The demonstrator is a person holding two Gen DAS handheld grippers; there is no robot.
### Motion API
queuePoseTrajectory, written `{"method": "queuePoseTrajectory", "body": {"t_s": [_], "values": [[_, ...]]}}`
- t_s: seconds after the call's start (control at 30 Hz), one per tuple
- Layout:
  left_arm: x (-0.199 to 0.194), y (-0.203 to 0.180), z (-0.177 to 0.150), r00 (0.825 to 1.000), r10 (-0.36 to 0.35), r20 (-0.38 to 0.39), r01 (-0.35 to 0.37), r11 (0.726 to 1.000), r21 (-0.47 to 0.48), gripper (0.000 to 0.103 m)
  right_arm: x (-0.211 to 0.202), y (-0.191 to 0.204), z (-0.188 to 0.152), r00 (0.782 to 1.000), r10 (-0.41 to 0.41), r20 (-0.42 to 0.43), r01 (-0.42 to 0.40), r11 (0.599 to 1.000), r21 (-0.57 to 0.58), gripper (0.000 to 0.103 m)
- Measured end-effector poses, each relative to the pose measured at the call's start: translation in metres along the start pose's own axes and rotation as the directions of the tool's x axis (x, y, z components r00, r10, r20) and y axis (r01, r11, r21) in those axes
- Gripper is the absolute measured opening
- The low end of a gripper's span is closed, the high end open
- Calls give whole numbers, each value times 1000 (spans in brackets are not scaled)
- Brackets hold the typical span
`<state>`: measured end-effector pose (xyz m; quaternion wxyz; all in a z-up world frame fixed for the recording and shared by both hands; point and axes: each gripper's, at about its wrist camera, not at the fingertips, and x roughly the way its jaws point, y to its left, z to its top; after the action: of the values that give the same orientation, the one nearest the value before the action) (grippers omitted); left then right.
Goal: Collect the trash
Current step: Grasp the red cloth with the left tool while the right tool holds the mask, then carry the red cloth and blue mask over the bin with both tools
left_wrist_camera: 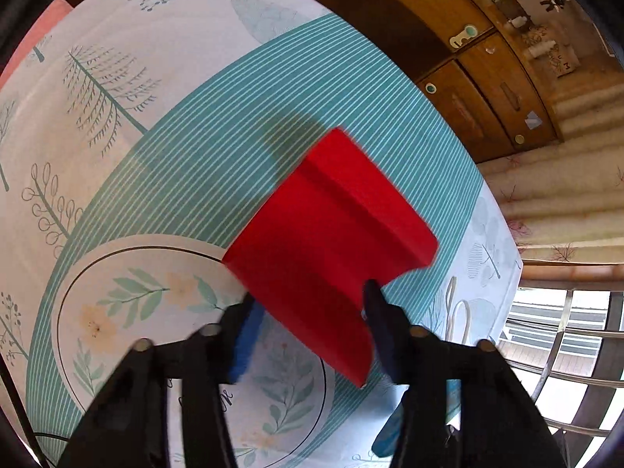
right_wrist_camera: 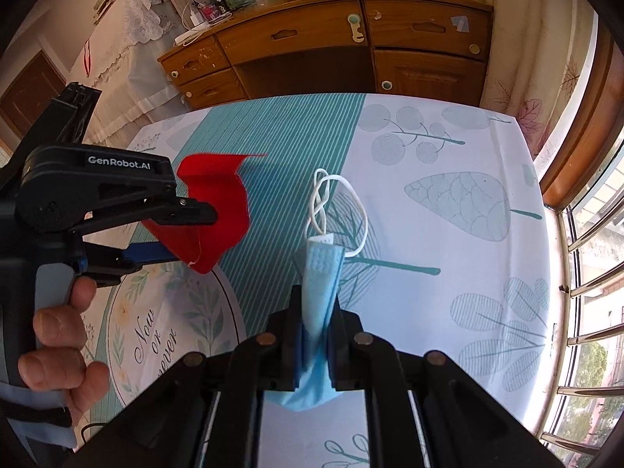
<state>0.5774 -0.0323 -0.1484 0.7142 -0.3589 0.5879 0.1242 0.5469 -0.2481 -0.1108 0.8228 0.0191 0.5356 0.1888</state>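
The trash here is two pieces, and both are already off the desk [right_wrist_camera: 448, 202]: a folded red card [left_wrist_camera: 331, 241] is pinched in the left tongs [left_wrist_camera: 308, 308], and a crumpled blue face mask [right_wrist_camera: 318, 296] is clamped in the right tongs [right_wrist_camera: 316, 335]. No bin or bag shows in either view, so I cannot tell which way the drop-off lies; that is the relation the next move depends on. The red card juts forward and up from the left tongs, its fold running across their line, hanging above the striped teal band of the cloth. The mask stands along the line of the right tongs, its long axis pointing away toward the far wooden sideboard [right_wrist_camera: 312, 50], its white ear loops [right_wrist_camera: 335, 202] dangling at the far end. The left tongs sit to the left of the mask, near but apart from it. The right wrist view shows both pieces at once and the person's left hand [right_wrist_camera: 62, 343] on the grip; the left wrist view shows only the card, close up, and how shallowly its near edge sits between the pads.
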Motion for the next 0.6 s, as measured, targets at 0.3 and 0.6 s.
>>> {"method": "queuePoseTrajectory", "body": {"t_s": [0.3, 0.6], "values": [[-29, 5, -13, 997, -5, 80, -8, 988, 157, 11, -13, 10, -25, 1000, -4, -10, 4, 1000, 24, 9], [-100, 47, -67, 990, 10, 141, -57, 941, 333, 11, -44, 57, -75, 1000, 14, -18, -14, 1000, 23, 9]]}}
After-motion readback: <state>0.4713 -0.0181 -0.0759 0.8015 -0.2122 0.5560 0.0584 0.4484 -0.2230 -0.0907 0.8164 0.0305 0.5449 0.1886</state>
